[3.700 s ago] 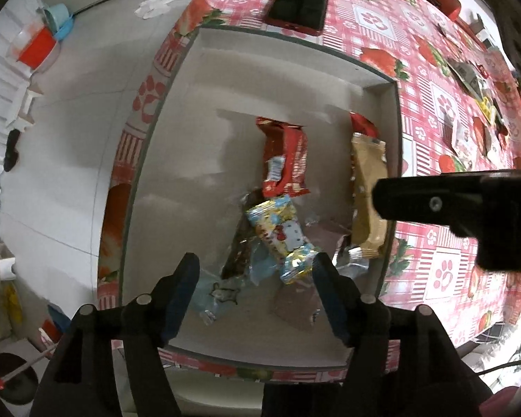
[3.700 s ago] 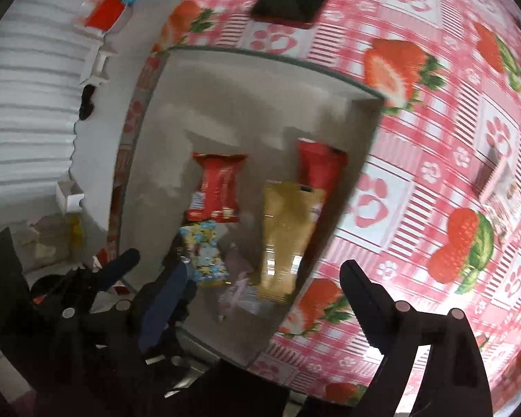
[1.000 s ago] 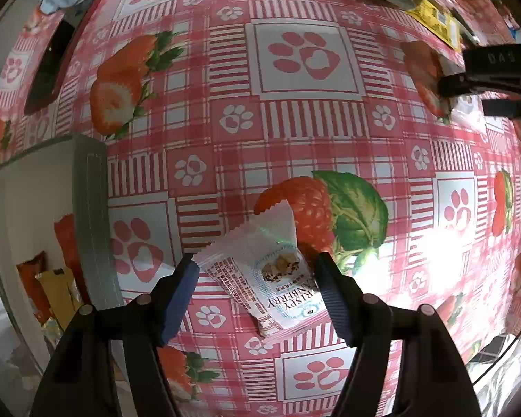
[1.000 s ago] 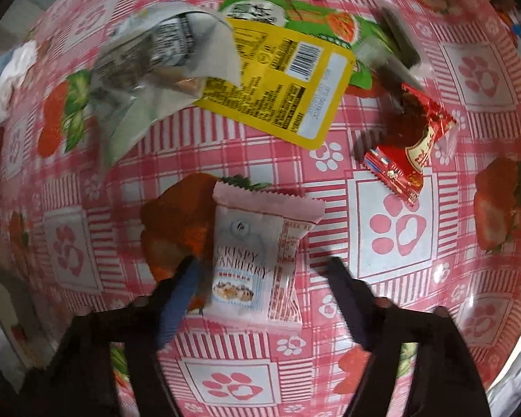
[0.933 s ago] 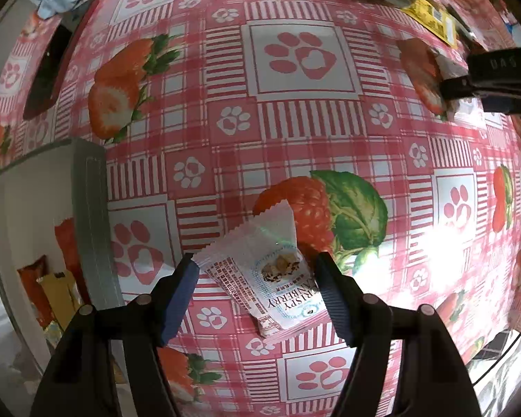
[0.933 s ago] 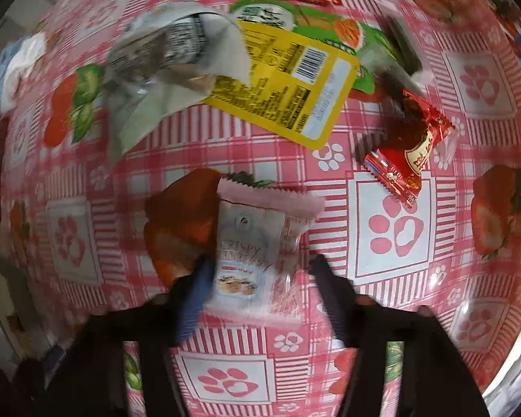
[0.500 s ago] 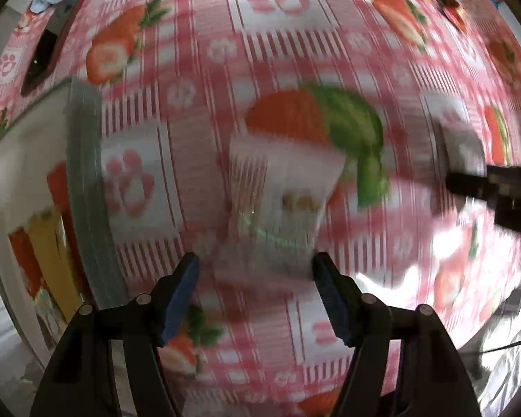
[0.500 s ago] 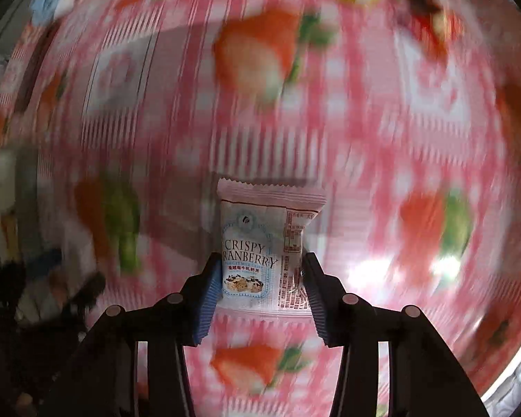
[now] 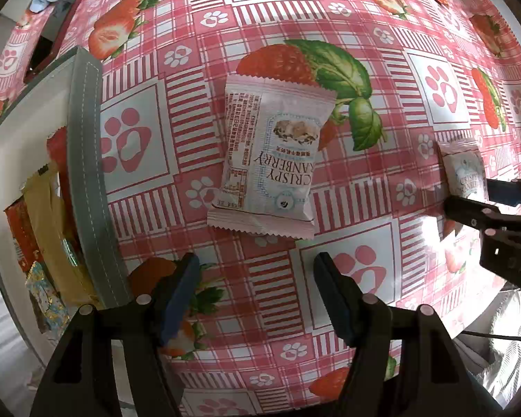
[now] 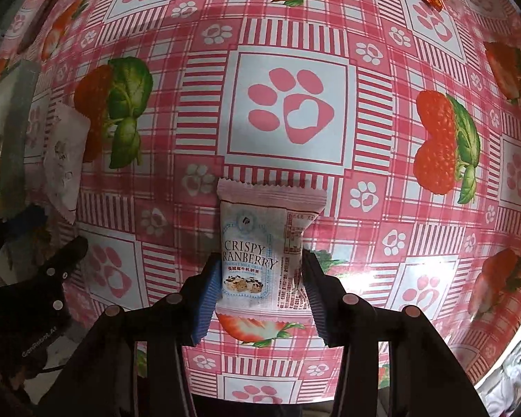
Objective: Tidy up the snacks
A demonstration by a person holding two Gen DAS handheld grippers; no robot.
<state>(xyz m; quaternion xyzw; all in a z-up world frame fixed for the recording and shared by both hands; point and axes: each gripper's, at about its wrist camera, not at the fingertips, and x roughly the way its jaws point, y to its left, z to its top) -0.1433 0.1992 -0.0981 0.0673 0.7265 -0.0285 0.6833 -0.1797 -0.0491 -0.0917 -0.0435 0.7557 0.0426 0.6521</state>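
right tool [image 10: 257,278]: jaws just closed in, now clamped on a cranberry nougat packet [image 10: 260,243] held above the counter [image 10: 382,139] | left tool [image 9: 257,278]: jaws apart, empty, hovering | second cranberry packet [image 9: 271,153]: flat on counter beyond its tips | grey-rimmed tray [image 9: 87,160]: at left, holds snacks [image 9: 48,215]

We see a surface [image 9: 267,7] checked in pink and white, printed with red strawberries and pink paw prints. The snack packet [image 9: 271,160] is pale pink and white with grey lettering. The box [image 9: 87,173] has a grey, white-stitched rim.
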